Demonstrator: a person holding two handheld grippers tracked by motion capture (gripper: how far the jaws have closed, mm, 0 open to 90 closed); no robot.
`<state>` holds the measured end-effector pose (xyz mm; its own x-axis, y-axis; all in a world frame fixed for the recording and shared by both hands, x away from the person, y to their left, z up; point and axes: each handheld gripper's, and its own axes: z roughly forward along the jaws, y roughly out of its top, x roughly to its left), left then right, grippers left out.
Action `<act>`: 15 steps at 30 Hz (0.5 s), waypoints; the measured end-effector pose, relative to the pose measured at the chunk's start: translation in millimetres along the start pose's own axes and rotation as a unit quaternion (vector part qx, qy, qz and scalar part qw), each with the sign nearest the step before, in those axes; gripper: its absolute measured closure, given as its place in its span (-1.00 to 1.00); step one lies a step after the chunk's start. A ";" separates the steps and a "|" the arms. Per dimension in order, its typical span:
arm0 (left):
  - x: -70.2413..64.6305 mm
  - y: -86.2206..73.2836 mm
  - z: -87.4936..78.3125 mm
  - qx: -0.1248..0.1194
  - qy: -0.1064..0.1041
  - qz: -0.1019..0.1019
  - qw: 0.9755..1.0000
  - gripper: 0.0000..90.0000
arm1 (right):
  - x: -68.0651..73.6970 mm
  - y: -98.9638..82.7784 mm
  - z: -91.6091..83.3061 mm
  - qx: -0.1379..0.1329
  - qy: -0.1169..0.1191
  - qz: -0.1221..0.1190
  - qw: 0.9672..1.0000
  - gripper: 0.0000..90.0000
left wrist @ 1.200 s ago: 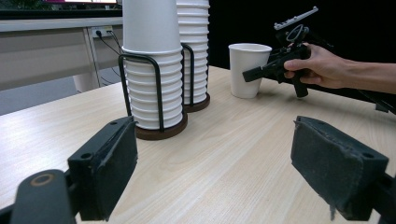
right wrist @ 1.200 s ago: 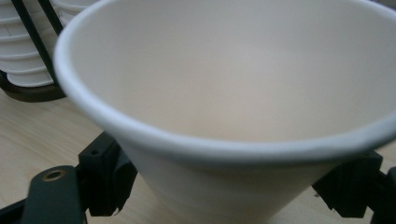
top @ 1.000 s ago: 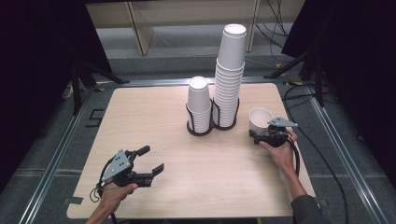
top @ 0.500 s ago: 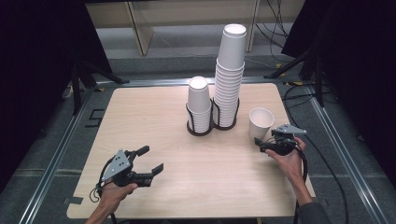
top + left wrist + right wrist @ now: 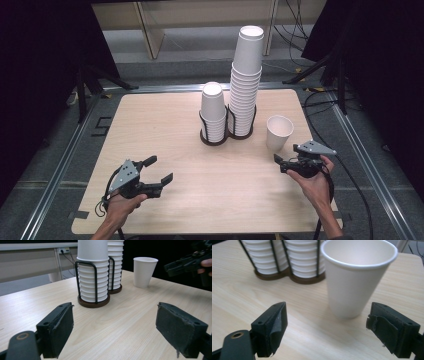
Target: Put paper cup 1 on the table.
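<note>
Left tool [image 5: 159,170] open, right tool [image 5: 278,163] apparently open, both low

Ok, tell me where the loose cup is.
The single cup stands upright on the table's right side, beside the taller stack, just beyond the right gripper.

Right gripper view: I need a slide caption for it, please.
Open right gripper faces a single upright paper cup standing free on the wooden table, stacked cups in wire holders behind.

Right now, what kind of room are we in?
Probably a lab set up for recording. A bare wooden table stands inside metal floor rails, dark curtains hang around it, and cables trail across the floor.
</note>
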<state>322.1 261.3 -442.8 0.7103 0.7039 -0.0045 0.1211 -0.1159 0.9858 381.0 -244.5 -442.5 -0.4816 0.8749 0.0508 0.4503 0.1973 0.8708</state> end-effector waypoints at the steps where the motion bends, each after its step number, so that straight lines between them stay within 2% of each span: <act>1: 0.4 -0.1 0.0 0.000 0.001 -0.001 1.000 -0.68 | 2.4 0.3 -0.8 -0.004 0.002 -0.002 1.000 -0.63; 2: -0.3 0.4 -2.5 0.017 0.010 -0.005 1.000 -0.68 | 4.9 1.2 -2.5 -0.001 0.008 -0.003 1.000 -0.63; 5: 0.3 -0.6 -1.9 0.020 0.016 -0.009 1.000 -0.68 | 11.2 3.8 -4.5 -0.008 0.019 -0.005 1.000 -0.63; 6: 2.1 -1.5 0.6 0.008 0.008 -0.005 1.000 -0.68 | 12.5 5.0 -5.5 -0.011 0.020 -0.008 1.000 -0.63; 9: 2.7 -1.5 0.3 0.010 0.010 -0.005 1.000 -0.68 | 16.9 9.0 -6.6 -0.015 0.024 -0.012 1.000 -0.63; 10: 2.7 -1.5 0.0 0.012 0.012 -0.005 1.000 -0.68 | 17.9 10.6 -7.5 -0.013 0.025 -0.015 0.999 -0.63; 11: 1.4 -1.1 -2.1 0.026 0.019 -0.011 0.999 -0.68 | 19.7 12.0 -7.2 -0.019 0.029 -0.013 0.999 -0.63; 14: 1.6 -1.2 -2.1 0.026 0.021 -0.013 0.999 -0.68 | 24.2 18.1 -10.0 -0.023 0.031 -0.020 0.999 -0.63; 15: 1.8 -1.3 -2.1 0.026 0.022 -0.013 0.999 -0.68 | 27.0 20.5 -10.4 -0.020 0.042 -0.017 0.999 -0.63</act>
<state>321.7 264.2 -443.7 0.6753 0.7372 -0.0224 0.1762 -0.1318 0.9755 369.4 -221.5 -418.2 -0.5587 0.8272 0.0598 0.4031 0.2078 0.8913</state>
